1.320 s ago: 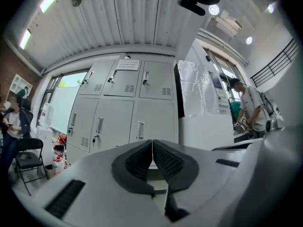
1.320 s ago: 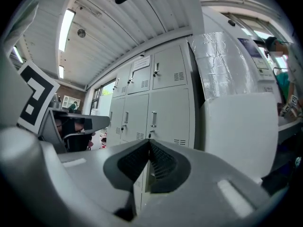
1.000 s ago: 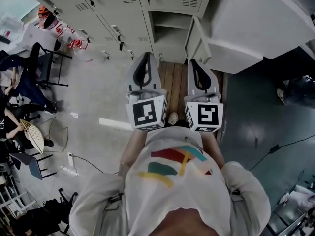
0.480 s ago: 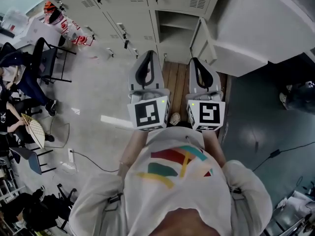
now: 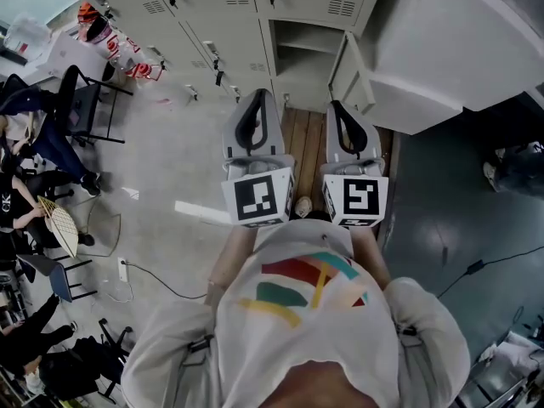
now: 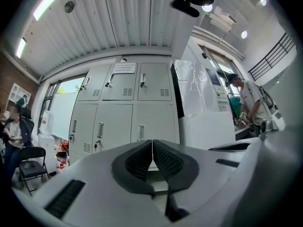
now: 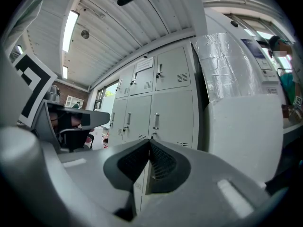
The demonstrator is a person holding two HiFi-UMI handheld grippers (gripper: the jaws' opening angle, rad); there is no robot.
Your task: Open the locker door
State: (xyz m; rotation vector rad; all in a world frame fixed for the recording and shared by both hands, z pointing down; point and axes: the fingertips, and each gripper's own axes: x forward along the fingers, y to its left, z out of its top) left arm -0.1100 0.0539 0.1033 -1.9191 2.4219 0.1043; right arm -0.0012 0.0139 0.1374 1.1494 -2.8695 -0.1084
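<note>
Locker door (image 5: pixel 342 69): bottom right of locker bank (image 5: pixel 212 7), already swung out toward person, compartment (image 5: pixel 293 83) exposed. Likely thin sheet steel: light, stiff, swings freely on hinge, paint slick. Best hold: free vertical edge or handle; handle not visible on this door. Left hand-held gripper (image 5: pixel 257 100) and right hand-held gripper (image 5: pixel 338 111): jaws together, empty, near door, not touching.

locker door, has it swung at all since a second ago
No. The locker door stands open at the same angle to the open compartment beside it in the head view; both only slid together slightly to the right in the picture.
</note>
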